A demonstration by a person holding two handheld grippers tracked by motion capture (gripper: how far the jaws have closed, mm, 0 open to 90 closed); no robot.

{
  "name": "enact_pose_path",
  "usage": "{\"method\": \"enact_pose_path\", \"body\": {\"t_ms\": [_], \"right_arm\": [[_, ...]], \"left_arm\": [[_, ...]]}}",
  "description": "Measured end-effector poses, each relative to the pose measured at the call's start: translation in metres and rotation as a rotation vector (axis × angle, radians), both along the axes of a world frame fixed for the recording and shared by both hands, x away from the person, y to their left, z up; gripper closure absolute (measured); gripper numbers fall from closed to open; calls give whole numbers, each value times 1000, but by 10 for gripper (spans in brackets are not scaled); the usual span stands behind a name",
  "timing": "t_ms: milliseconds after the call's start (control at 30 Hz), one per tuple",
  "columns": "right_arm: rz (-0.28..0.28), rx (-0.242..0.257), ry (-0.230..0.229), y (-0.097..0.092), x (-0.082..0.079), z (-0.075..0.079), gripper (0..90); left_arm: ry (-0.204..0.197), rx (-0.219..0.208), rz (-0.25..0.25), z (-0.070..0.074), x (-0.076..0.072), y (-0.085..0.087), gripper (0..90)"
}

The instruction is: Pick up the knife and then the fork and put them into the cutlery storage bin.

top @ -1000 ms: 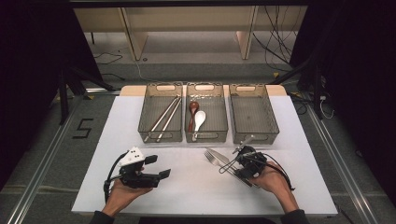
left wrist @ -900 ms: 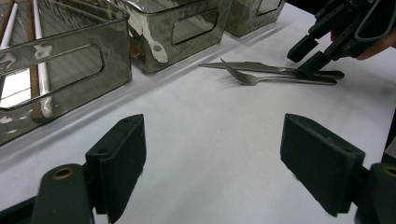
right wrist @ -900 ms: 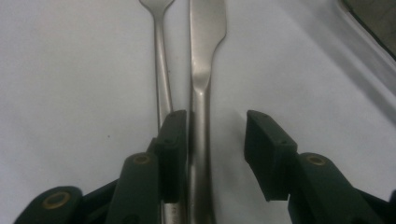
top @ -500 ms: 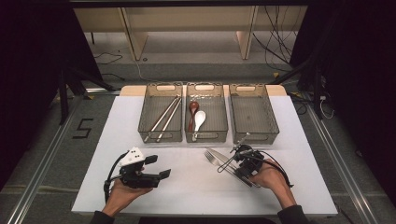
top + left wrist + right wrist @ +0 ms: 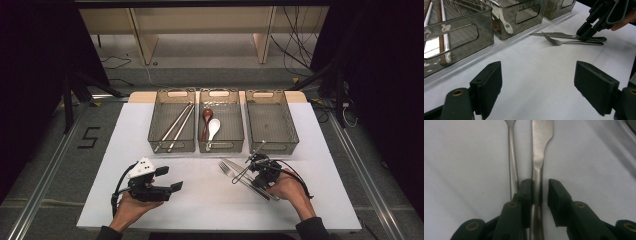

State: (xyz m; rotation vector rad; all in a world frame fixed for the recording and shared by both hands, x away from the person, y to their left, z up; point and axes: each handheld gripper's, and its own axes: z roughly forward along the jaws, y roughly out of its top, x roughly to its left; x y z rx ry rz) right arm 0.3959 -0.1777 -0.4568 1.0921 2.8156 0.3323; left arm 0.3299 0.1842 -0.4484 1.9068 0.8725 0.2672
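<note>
The right gripper [image 5: 540, 192], jaws just narrowing round the knife [image 5: 539, 152] (a gap remains), could nudge the fork [image 5: 512, 157] at centre frame.

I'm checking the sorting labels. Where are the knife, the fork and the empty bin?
knife [image 5: 541, 150], right gripper view, on its blade.
fork [image 5: 574, 43], left gripper view, on its handle.
empty bin [image 5: 270, 121], high view, on its bare floor.

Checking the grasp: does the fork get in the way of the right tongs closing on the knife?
Possibly. The right tongs, closing, straddle the knife handle; the fork lies right beside it, against one pad's outer side.
</note>
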Motion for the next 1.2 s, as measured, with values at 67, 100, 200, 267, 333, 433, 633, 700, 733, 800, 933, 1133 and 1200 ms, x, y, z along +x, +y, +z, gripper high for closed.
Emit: {"method": "enact_pose_path", "body": {"t_ms": [67,100,200,267,333,433,633,700,733,800,933,1133,1200], "right_arm": [[-1,0,7,-1,1,0,779],[-6,-2,12,0,2,0,786],[-3,-11,18,1,3,0,785],[4,-23,17,2,3,1,784],[0,-23,17,3,3,1,782],[-1,-21,19,2,4,1,781],[5,-23,16,3,3,0,784],[8,-25,23,3,5,1,787],[9,-32,26,4,5,1,789],[16,-48,27,5,6,1,794],[13,-48,27,6,5,1,800],[21,-55,15,7,4,1,803],[20,-50,15,6,3,1,804]], "left_arm": [[1,0,0,0,0,0,221],[1,1,0,0,0,0,221],[0,3,-1,0,0,0,221],[-2,4,-3,0,1,-1,221],[0,12,-6,0,1,-1,221],[2,11,-7,0,1,-2,222],[1,13,-5,-1,1,-2,221],[0,12,-5,-1,1,-2,221],[1,12,-6,-1,1,-2,221],[-2,11,-4,-1,0,-2,221],[0,10,-3,-1,0,-2,221],[-2,13,-6,0,0,-2,222],[0,14,-6,0,1,-1,223]]}}
